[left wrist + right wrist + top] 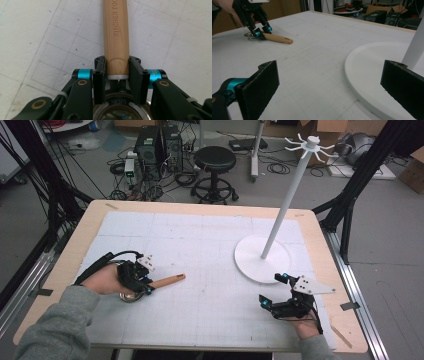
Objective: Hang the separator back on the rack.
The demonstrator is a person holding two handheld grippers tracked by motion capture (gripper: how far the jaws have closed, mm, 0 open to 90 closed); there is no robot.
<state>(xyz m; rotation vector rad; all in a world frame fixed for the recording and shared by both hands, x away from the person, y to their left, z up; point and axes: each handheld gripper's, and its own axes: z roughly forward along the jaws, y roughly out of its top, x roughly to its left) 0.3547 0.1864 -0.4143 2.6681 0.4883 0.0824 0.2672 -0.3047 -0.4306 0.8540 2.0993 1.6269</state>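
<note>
The left hand-held gripper clamps the smooth wooden handle of a steel-bowled utensil lying on the gridded counter, well left of the round white stand base; the right hand-held gripper gapes wide beside that base.

The utensil's metal head is cut off at the left gripper view's bottom edge — its type unclear; the wooden handle runs past the top.
</note>
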